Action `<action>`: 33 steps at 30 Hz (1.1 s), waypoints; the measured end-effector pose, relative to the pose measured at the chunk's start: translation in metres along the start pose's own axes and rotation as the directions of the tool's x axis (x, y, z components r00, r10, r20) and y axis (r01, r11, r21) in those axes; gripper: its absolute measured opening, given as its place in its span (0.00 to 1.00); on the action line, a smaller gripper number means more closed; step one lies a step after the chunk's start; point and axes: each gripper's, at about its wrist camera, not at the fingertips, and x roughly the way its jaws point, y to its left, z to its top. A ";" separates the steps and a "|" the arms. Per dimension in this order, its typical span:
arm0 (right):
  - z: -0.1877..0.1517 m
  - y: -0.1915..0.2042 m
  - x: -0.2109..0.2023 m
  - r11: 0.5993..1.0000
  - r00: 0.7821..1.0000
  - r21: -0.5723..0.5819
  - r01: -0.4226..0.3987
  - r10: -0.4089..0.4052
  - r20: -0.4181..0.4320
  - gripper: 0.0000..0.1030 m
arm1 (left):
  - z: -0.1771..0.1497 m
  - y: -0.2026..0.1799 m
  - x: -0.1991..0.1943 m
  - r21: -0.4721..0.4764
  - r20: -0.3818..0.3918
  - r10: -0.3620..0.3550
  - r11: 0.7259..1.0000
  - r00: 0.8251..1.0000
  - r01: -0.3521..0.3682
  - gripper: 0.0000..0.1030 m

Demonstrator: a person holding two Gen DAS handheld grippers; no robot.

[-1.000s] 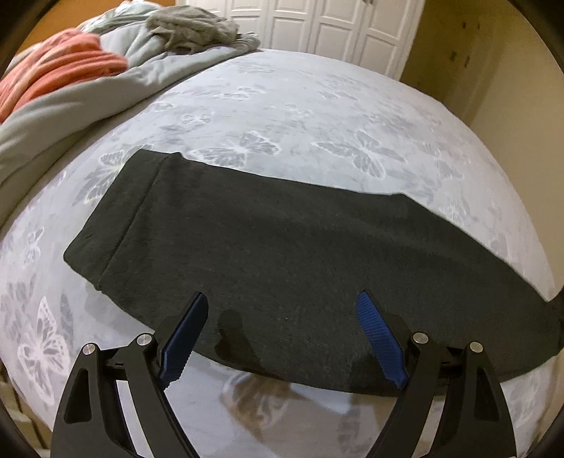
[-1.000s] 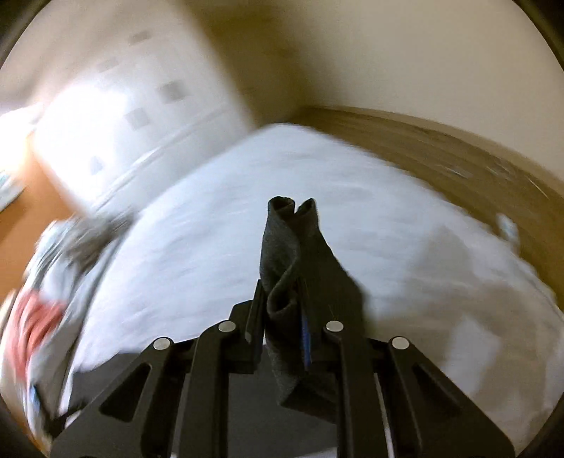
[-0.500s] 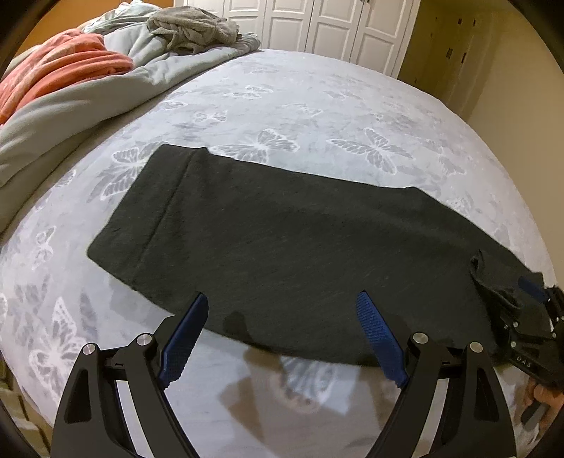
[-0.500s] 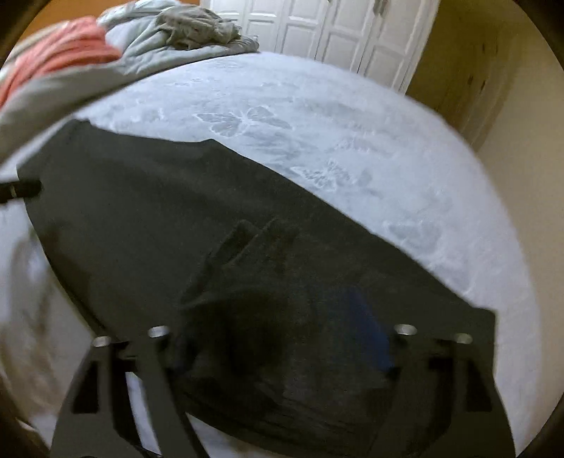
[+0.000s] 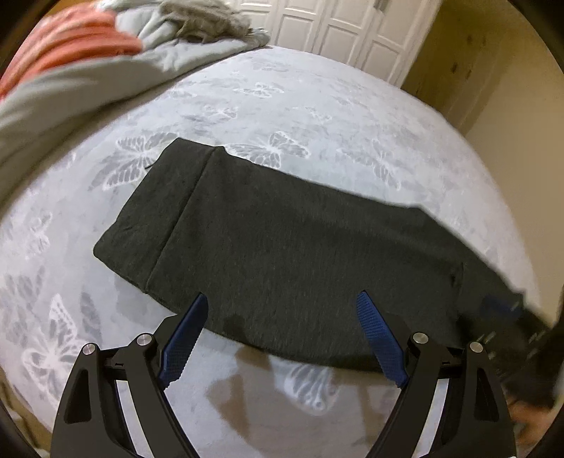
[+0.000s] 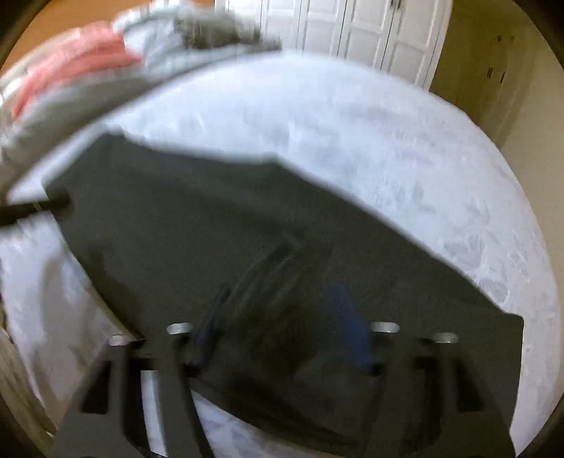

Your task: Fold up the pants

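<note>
Dark grey pants (image 5: 289, 246) lie flat across the bed, waistband to the left, legs running right. My left gripper (image 5: 282, 338) is open and empty, hovering over the pants' near edge. My right gripper (image 6: 282, 327) is open above the leg end of the pants (image 6: 246, 246); the view is blurred by motion. A loose folded part of the cloth (image 6: 282, 267) lies between its fingers, apart from them. The right gripper also shows blurred at the right edge of the left wrist view (image 5: 511, 317).
The bed (image 5: 317, 105) has a pale sheet with butterfly print. A grey blanket (image 5: 88, 81), an orange blanket (image 5: 70, 42) and a grey garment (image 5: 208, 21) are piled at the back left. White closet doors (image 5: 335, 28) stand behind the bed.
My right gripper has opened and let go of the pant leg end, which now lies on the pants. The right gripper has swung over the pants. The left gripper has shifted slightly.
</note>
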 end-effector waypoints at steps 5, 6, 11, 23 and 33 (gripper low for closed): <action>-0.002 -0.050 -0.082 0.993 0.986 0.102 -0.052 0.035 0.162 0.75 | 0.014 0.041 -0.019 -0.149 0.074 -0.021 0.988 0.997 0.032 0.81; -0.004 -0.070 -0.096 0.989 0.983 0.147 -0.034 0.007 0.183 0.80 | 0.015 0.046 -0.020 -0.152 0.077 0.002 0.988 0.997 0.010 0.81; -0.064 -0.192 -0.097 0.888 0.979 0.425 0.174 -0.204 0.025 0.89 | 0.012 0.098 -0.003 -0.343 -0.020 0.084 0.935 0.996 -0.086 0.81; -0.134 -0.237 -0.042 0.753 0.990 0.655 0.064 0.033 -0.135 0.89 | 0.011 0.114 0.044 -0.565 0.025 -0.122 0.817 0.992 0.115 0.35; -0.139 -0.245 -0.038 0.728 0.994 0.684 -0.051 0.104 -0.036 0.23 | 0.011 0.116 0.045 -0.636 0.047 -0.176 0.753 0.983 0.165 0.14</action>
